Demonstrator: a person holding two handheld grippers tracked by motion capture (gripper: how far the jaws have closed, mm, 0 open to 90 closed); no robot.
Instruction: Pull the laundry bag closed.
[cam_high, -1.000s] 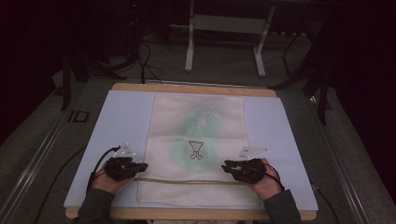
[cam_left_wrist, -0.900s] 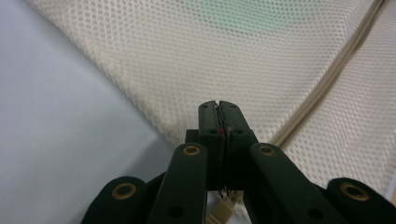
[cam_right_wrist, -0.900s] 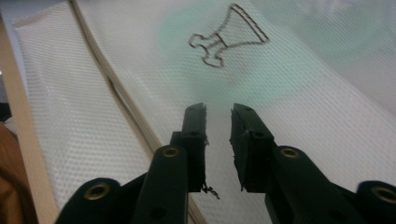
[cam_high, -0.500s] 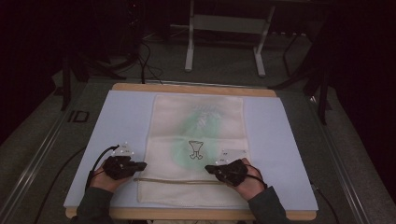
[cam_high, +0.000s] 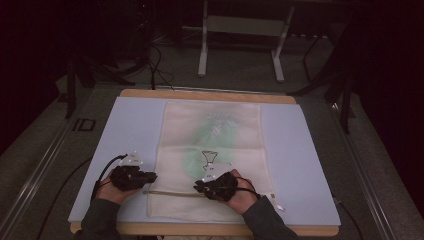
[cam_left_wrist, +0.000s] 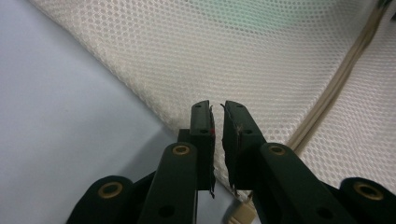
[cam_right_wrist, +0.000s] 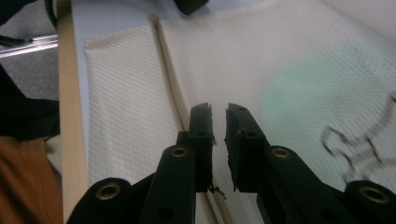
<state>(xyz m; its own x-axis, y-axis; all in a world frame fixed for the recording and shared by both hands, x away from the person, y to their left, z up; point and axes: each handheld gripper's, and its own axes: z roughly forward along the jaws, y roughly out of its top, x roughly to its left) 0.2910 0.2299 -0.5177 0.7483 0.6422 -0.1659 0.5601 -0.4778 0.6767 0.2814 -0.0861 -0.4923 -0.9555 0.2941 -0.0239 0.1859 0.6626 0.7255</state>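
Observation:
A cream mesh bag (cam_high: 212, 130) lies flat on the pale blue table (cam_high: 125, 130), with a green shape (cam_high: 212, 142) and a thin dark outline (cam_high: 210, 157) showing through it. A beige zipper (cam_high: 170, 192) runs across its near end. My left gripper (cam_high: 152, 176) sits at the bag's left edge by the zipper end, its jaws (cam_left_wrist: 217, 106) closed to a thin slit on the mesh edge. My right gripper (cam_high: 197, 186) rests mid-bag on the zipper (cam_right_wrist: 168, 70). Its jaws (cam_right_wrist: 218, 108) are pinched together over the zipper line, apparently on the zipper pull.
The table has a wooden rim (cam_high: 200, 93) at its far edge. Beyond it on the grey floor stand a metal frame (cam_high: 240, 45) and loose cables (cam_high: 155, 65). A small white tag (cam_high: 277, 206) lies at the bag's near right corner.
My right gripper has slid left along the zipper from the bag's right side to about its middle. The left gripper has stayed at the left edge.

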